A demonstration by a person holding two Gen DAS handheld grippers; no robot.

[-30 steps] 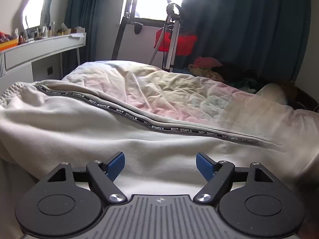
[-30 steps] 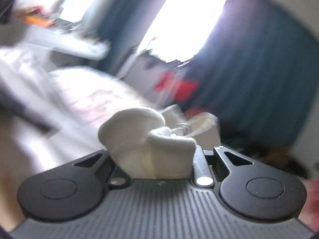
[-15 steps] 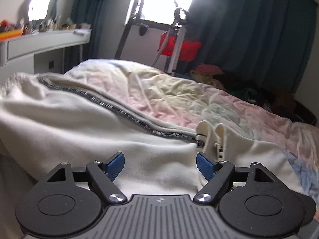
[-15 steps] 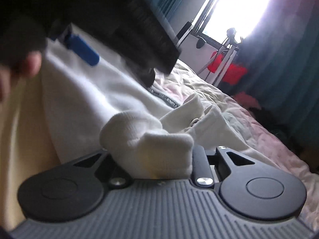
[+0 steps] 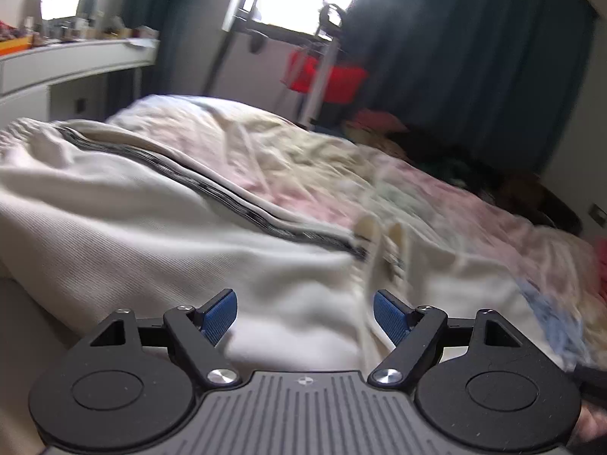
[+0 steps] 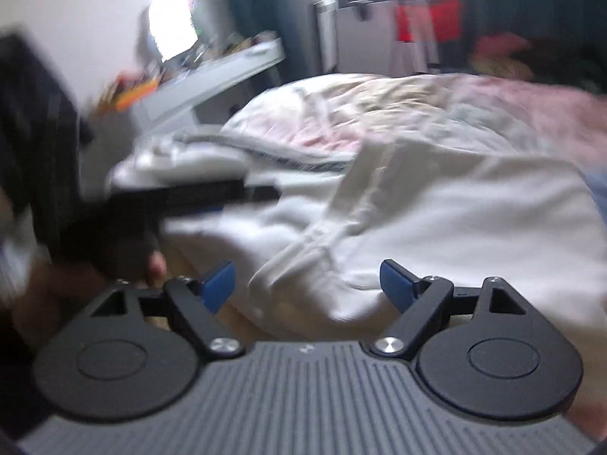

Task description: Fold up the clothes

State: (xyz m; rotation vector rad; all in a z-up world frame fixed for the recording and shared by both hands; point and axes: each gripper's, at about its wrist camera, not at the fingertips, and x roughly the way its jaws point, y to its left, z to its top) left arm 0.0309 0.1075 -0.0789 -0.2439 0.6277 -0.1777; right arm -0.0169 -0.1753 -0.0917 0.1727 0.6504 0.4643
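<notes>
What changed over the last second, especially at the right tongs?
The right tongs let go of the white garment they had clamped and now stand open; its folded-over end lies on the bed. The left tongs stayed open and empty.

Rumpled pastel bedspread [image 5: 311,167], white dresser [image 5: 76,64], red bag [image 5: 326,79].

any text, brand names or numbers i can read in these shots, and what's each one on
None can be read in these frames.
Dark printed band along the edge of the cream garment: it carries lettering, but motion blur smears it past reading.
Same band in the right wrist view: also blurred, unreadable.
Items on the white dresser: too small and blurred to show any labels.
Red bin by the window: no marking visible.
</notes>
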